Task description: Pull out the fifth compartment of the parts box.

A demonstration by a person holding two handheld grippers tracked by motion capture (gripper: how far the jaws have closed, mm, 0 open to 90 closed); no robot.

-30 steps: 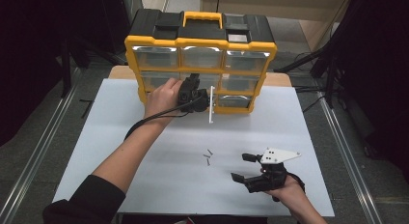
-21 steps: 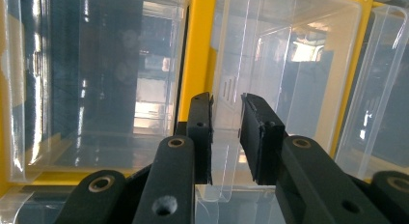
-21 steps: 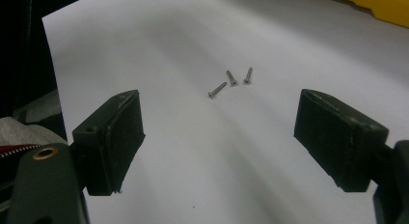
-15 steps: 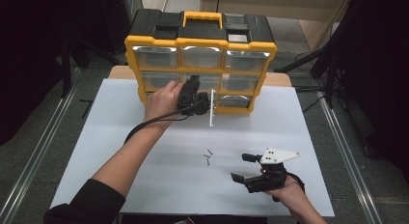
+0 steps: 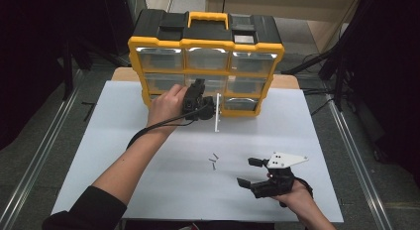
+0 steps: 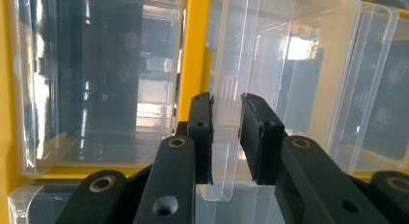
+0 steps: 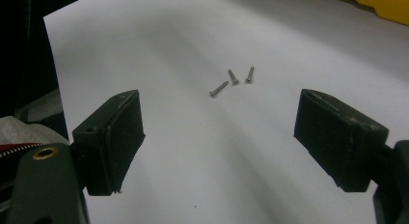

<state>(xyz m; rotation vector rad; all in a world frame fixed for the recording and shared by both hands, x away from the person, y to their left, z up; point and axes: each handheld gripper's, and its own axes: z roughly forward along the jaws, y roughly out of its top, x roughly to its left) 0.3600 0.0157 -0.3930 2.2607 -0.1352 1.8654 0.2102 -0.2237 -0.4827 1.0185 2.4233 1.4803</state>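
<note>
The left gripper (image 6: 225, 137) has its fingers clamped on the clear plastic drawer's front lip (image 6: 226, 151) in the yellow organiser cabinet (image 5: 205, 61). The right gripper (image 5: 257, 173), fingers apart, waits near three small steel screws (image 5: 214, 161) on the white worktop (image 5: 148, 180). A crooked pull could slip the thin lip or tip the cabinet.
</note>
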